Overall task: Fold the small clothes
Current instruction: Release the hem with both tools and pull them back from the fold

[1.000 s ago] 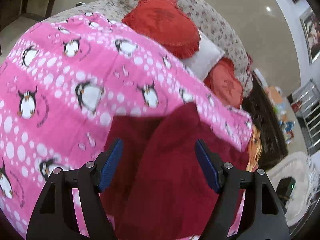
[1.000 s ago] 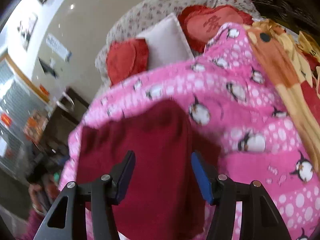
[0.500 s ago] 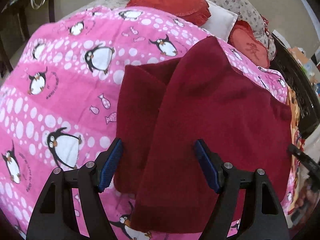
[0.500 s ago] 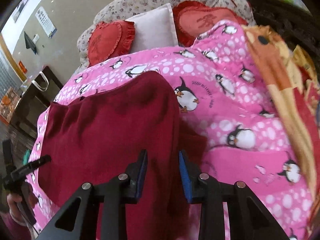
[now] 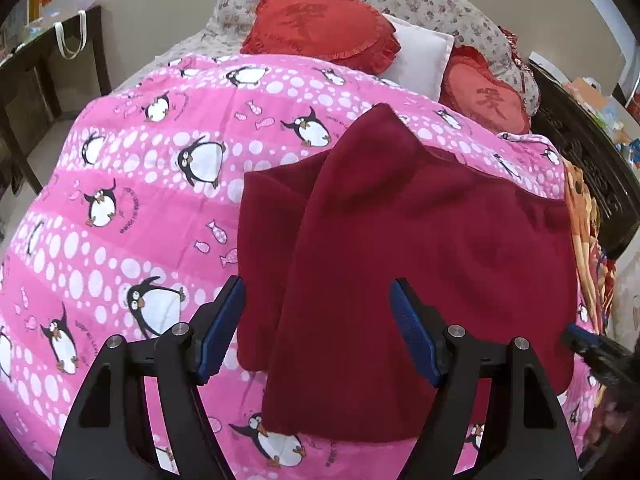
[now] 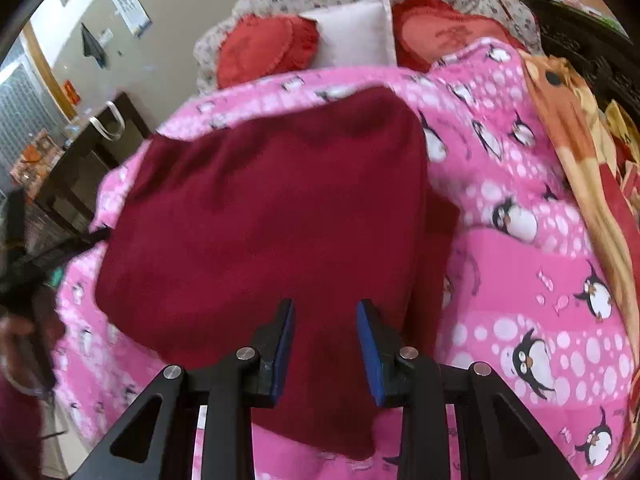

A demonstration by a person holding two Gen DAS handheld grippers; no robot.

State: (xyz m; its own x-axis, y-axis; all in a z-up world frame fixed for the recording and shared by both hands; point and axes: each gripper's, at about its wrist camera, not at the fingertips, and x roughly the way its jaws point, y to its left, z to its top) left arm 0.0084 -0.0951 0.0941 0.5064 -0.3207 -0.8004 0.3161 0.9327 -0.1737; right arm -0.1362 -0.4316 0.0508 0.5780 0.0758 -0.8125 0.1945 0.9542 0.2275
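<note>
A dark red garment [image 5: 420,240] lies spread on a pink penguin blanket [image 5: 140,200], its left part folded over so a narrower layer shows beneath. My left gripper [image 5: 316,284] hovers over the garment's near left edge, jaws wide open and empty. In the right wrist view the same garment [image 6: 260,208] fills the middle. My right gripper [image 6: 325,304] is above its near right part, jaws narrowed but still apart, with no cloth pinched between the pads. The pink blanket [image 6: 520,260] stretches to the right. The right gripper's tip [image 5: 592,350] shows at the left view's right edge.
Two red heart cushions [image 5: 320,28] and a white pillow [image 5: 420,56] lie at the bed's head. A dark table with a white bag [image 5: 72,36] stands left. An orange printed blanket [image 6: 568,128] and dark wooden furniture [image 5: 592,152] border the right side.
Both grippers have moved nearer over the garment, so more of it shows. The right jaws have narrowed from wide to a small gap. The left jaws stayed wide.
</note>
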